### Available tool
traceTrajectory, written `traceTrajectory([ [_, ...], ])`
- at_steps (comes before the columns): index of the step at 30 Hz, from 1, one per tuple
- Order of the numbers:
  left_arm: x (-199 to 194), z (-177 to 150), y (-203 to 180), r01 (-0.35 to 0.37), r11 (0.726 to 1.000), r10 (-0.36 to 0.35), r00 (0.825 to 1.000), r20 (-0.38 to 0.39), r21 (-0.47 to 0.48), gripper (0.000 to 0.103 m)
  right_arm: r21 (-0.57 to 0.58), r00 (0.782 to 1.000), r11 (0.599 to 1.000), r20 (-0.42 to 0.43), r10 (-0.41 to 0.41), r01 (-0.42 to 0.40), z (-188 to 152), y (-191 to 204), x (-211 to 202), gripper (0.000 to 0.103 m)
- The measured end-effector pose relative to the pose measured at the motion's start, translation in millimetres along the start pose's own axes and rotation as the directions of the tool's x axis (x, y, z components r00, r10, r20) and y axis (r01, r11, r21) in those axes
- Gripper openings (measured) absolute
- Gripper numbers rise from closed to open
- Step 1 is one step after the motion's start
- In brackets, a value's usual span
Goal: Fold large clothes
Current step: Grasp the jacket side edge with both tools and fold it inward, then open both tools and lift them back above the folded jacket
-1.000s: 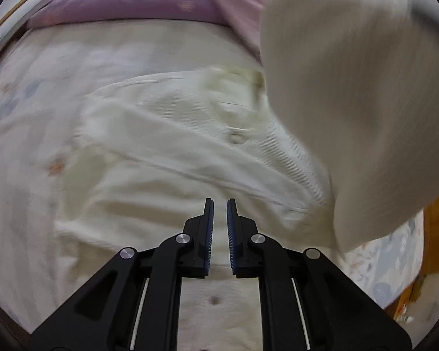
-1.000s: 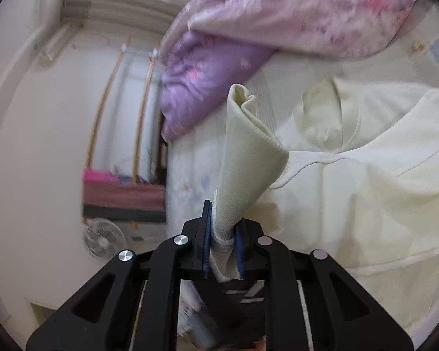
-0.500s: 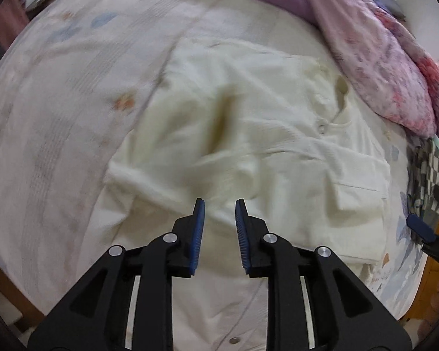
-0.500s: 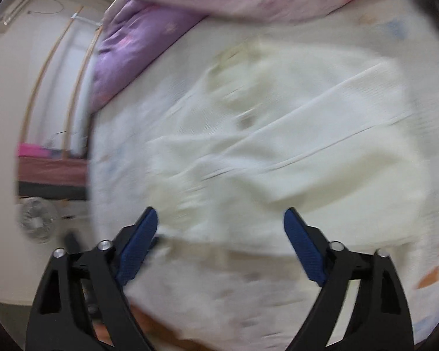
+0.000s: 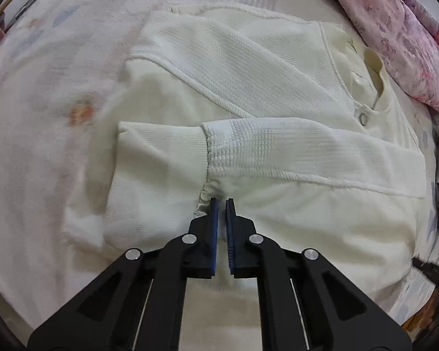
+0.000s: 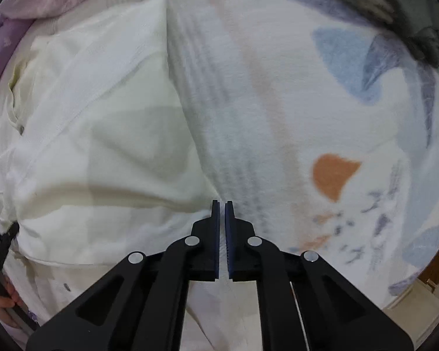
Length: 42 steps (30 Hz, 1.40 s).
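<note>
A cream button-up garment [image 5: 263, 93] lies flat on the bed, both sleeves folded across its front; one ribbed cuff [image 5: 161, 143] lies at mid-left. My left gripper [image 5: 221, 201] is shut and empty, its tips just over the fabric below the folded sleeve. In the right wrist view the garment [image 6: 102, 134] fills the left half. My right gripper [image 6: 221, 203] is shut and empty, at the garment's right edge over the bedsheet.
The patterned white bedsheet [image 6: 307, 102] spreads right of the garment. A pink and purple quilt [image 5: 401, 29] is bunched at the head of the bed. A dark checked cloth [image 6: 395, 5] lies at the far right. The other gripper's tip [image 6: 0, 248] shows at left.
My right gripper let go of the sleeve, which now lies across the garment, then closed and moved to the garment's right edge. My left gripper closed and came down nearer the fabric.
</note>
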<state>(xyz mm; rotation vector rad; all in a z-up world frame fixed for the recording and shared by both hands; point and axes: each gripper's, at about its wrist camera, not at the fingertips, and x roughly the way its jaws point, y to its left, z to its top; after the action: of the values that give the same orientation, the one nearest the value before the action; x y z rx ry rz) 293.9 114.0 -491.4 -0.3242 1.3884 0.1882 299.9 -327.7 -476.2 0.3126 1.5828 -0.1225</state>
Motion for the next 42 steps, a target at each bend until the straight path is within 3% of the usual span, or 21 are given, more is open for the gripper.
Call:
traceTrajectory([
  [3, -16.9, 4.7, -15.7, 0.014, 0.999, -0.016, 0.999, 0.042, 0.045, 0.008, -0.044, 0.978, 0.98, 0.059, 0.198, -0.195, 18.6, 26.5, -27.9, 0.004],
  [7, -6.5, 23.9, -41.0, 0.046, 0.995, -0.052, 0.996, 0.073, 0.086, 0.009, -0.217, 0.945, 0.926, 0.037, 0.324, -0.309, 42.1, 95.4, -19.8, 0.006],
  [9, 15.9, 31.0, -44.2, -0.015, 0.995, 0.009, 0.998, 0.06, 0.1, 0.009, -0.275, 0.952, 0.916, 0.004, 0.307, -0.294, 47.6, 119.7, 3.2, 0.006],
  [10, 32.4, 30.8, -40.5, -0.025, 0.995, 0.021, 0.999, 0.041, 0.096, 0.008, -0.301, 0.971, 0.923, -0.04, 0.238, -0.238, 46.9, 128.7, 29.2, 0.0],
  [11, 34.2, 29.3, -36.0, -0.002, 0.997, -0.003, 0.998, 0.059, 0.078, 0.008, -0.3, 0.974, 0.926, -0.064, 0.219, -0.228, 44.6, 126.9, 45.4, 0.0],
  [13, 24.9, 26.6, -26.8, 0.036, 0.999, -0.037, 0.998, 0.048, 0.031, 0.009, -0.272, 0.956, 0.918, -0.036, 0.292, -0.29, 36.3, 111.7, 41.0, 0.0],
  [14, 19.0, 23.5, -23.5, 0.028, 0.999, -0.028, 0.999, 0.028, 0.019, 0.009, -0.241, 0.951, 0.92, -0.07, 0.3, -0.308, 32.1, 101.9, 36.9, 0.0],
  [17, 1.9, -0.1, -18.6, 0.031, 0.998, -0.032, 0.999, 0.018, 0.061, 0.013, -0.222, 0.976, 0.952, -0.101, 0.191, -0.209, 6.7, 73.7, 18.1, 0.004],
  [19, 13.6, -17.0, -14.3, 0.012, 0.996, -0.01, 1.0, -0.019, 0.09, 0.013, -0.204, 0.978, 0.961, -0.135, 0.159, -0.185, -6.8, 62.3, 23.2, 0.004],
  [21, 17.1, -27.1, -11.5, 0.029, 0.995, -0.032, 0.999, 0.029, 0.1, 0.013, -0.135, 0.971, 0.97, -0.154, 0.181, -0.202, -14.8, 46.2, 31.8, 0.004],
  [24, 10.7, -19.7, -14.3, 0.013, 0.996, -0.013, 1.0, 0.005, 0.088, 0.014, -0.024, 0.957, 0.978, -0.215, 0.195, -0.205, -10.5, 35.0, 27.3, 0.004],
  [25, 4.5, -13.1, -16.0, 0.008, 0.997, -0.009, 1.0, 0.008, 0.077, 0.014, -0.022, 0.959, 0.979, -0.206, 0.196, -0.204, -6.9, 34.6, 22.8, 0.007],
  [28, -12.5, 5.8, -22.7, 0.026, 0.993, -0.033, 0.998, 0.059, 0.119, 0.016, -0.123, 0.981, 0.974, -0.072, 0.181, -0.189, 29.9, 47.6, -0.6, 0.007],
  [30, -16.6, 15.4, -29.0, -0.001, 0.989, -0.013, 0.996, 0.094, 0.149, 0.025, -0.148, 0.992, 0.981, 0.0, 0.128, -0.126, 60.0, 47.5, 4.0, 0.007],
  [31, -7.1, 24.2, -28.7, -0.012, 0.986, -0.002, 0.996, 0.086, 0.164, 0.033, -0.14, 0.994, 0.985, 0.021, 0.106, -0.102, 81.5, 41.8, 17.1, 0.002],
  [32, 3.0, 29.4, -29.3, -0.015, 0.987, 0.003, 0.998, 0.07, 0.163, 0.032, -0.126, 0.996, 0.989, 0.022, 0.084, -0.081, 94.2, 41.7, 29.3, 0.0],
  [33, 14.4, 34.0, -23.6, -0.004, 0.988, -0.003, 0.999, 0.046, 0.155, 0.031, -0.06, 0.992, 0.991, -0.034, 0.12, -0.122, 109.7, 30.8, 49.6, 0.0],
  [35, 16.4, 33.6, -13.1, 0.034, 0.989, -0.04, 0.998, 0.039, 0.145, 0.031, 0.08, 0.98, 0.981, -0.08, 0.183, -0.177, 116.2, 13.6, 42.7, 0.0],
  [37, 7.1, 29.4, -12.5, 0.024, 0.986, -0.031, 0.999, 0.037, 0.164, 0.031, 0.017, 0.996, 0.998, -0.062, 0.068, -0.067, 105.9, 11.7, 22.2, 0.004],
  [39, 1.7, 17.1, -8.1, 0.001, 0.986, -0.002, 1.0, 0.006, 0.166, 0.031, -0.044, 0.99, 0.999, -0.136, -0.032, 0.026, 79.0, 6.5, 22.8, 0.005],
  [42, 0.6, -10.3, -7.7, -0.017, 0.983, 0.023, 0.999, -0.032, 0.184, 0.031, -0.01, 0.96, 1.0, -0.279, 0.02, -0.024, 30.3, -10.0, 38.3, 0.003],
])
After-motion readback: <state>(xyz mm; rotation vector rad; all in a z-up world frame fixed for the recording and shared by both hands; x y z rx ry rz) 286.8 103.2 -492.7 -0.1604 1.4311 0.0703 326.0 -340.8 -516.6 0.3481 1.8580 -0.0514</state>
